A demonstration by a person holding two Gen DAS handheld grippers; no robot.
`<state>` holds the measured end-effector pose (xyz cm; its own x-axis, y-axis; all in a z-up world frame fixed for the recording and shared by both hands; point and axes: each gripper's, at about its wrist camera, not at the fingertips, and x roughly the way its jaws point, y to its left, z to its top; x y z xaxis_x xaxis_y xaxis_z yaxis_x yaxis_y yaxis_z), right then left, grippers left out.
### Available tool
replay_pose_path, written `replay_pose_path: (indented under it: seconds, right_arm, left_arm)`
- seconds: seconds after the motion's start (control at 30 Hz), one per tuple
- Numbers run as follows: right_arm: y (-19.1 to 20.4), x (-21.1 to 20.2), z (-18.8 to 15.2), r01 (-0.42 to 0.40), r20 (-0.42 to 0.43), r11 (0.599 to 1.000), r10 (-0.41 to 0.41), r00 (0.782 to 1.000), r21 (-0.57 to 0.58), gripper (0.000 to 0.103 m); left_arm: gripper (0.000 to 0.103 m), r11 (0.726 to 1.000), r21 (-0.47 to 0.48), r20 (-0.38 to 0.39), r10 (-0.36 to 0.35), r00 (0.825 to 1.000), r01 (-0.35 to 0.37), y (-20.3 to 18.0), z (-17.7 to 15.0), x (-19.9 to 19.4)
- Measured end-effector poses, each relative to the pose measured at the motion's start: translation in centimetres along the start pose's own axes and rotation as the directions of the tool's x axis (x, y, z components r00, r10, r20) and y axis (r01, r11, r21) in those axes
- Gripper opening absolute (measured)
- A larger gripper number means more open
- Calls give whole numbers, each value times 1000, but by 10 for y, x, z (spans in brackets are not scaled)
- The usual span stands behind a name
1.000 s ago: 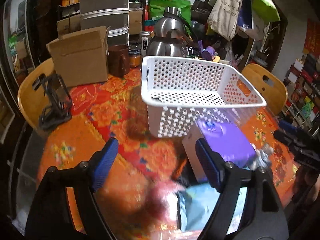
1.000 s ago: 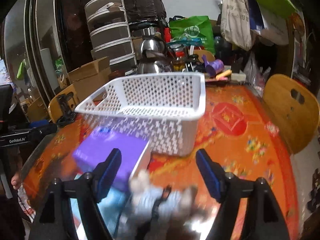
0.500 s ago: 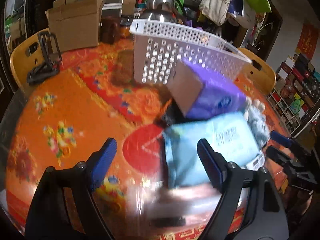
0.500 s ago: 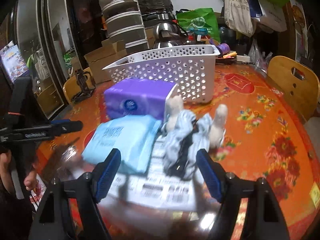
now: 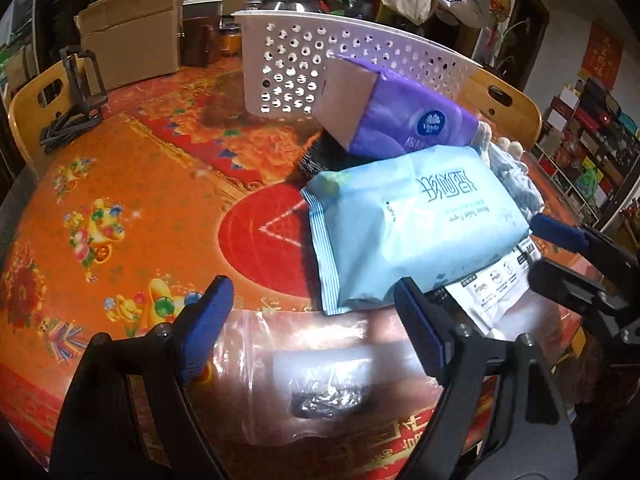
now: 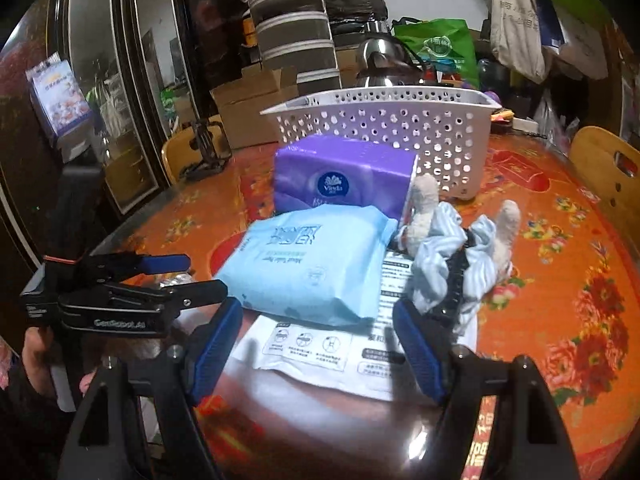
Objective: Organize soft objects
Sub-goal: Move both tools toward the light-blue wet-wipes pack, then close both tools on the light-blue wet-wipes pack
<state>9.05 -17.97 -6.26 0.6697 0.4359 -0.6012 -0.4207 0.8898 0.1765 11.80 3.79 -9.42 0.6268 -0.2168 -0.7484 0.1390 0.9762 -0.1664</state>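
Observation:
A light blue wipes pack (image 5: 416,224) (image 6: 312,264) lies on the orange tablecloth, partly on a white printed pouch (image 6: 344,344). Behind it a purple tissue pack (image 5: 400,120) (image 6: 344,180) leans by the white perforated basket (image 5: 360,56) (image 6: 400,124). A striped blue-white cloth bundle with a black band (image 6: 460,260) lies to the right. A clear zip bag (image 5: 316,376) lies under my left gripper (image 5: 316,328), which is open and empty. My right gripper (image 6: 320,344) is open and empty, over the white pouch.
Wooden chairs (image 5: 36,112) (image 6: 608,172) stand around the table. A cardboard box (image 5: 132,44), a black stand (image 5: 76,96), a steel kettle (image 6: 384,64) and hanging bags (image 6: 520,20) crowd the far side. The left gripper shows in the right view (image 6: 120,292).
Both grippers have dropped low and pulled back toward the near table edge. The soft packs and pouches now fill the views; the basket has receded.

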Motion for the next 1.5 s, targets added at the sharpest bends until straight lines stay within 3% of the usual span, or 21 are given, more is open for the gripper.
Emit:
replay_pose_path:
  seconds: [0.2, 0.43, 0.67, 0.73, 0.87, 0.97, 1.03, 1.27, 1.5]
  right_arm:
    - [0, 23, 6, 4, -40, 999, -6, 999, -50, 63]
    - [0, 32, 11, 10, -50, 995, -15, 999, -99, 62]
    - [-2, 40, 15, -6, -58, 993, -1, 998, -116, 62]
    - [-1, 41, 15, -12, -58, 993, 5, 998, -120, 52]
    - [0, 43, 17, -28, -61, 993, 22, 998, -112, 43]
    - [3, 41, 16, -27, -58, 993, 20, 998, -115, 35]
    - [5, 41, 15, -17, -59, 992, 10, 998, -121, 33]
    - [10, 36, 9, -6, -43, 993, 1, 999, -120, 28]
    - [13, 32, 6, 4, -31, 993, -8, 999, -117, 26]
  left_arm:
    - [81, 999, 19, -2, -49, 999, 49, -3, -3, 10]
    - [78, 996, 43, 11, -84, 996, 83, -11, 0, 16]
    - [67, 992, 47, 19, -119, 993, 118, -15, 7, 22]
    - [59, 990, 50, 21, -133, 991, 132, -15, 8, 24]
    - [54, 987, 46, 18, -157, 988, 156, -15, 10, 24]
    - [38, 986, 39, 18, -162, 987, 161, -14, 11, 24]
    - [37, 981, 31, 17, -190, 982, 189, -15, 12, 23]
    - [26, 983, 0, 40, -185, 982, 185, -13, 14, 18]
    - [23, 986, 17, 62, -166, 984, 165, -15, 13, 7]
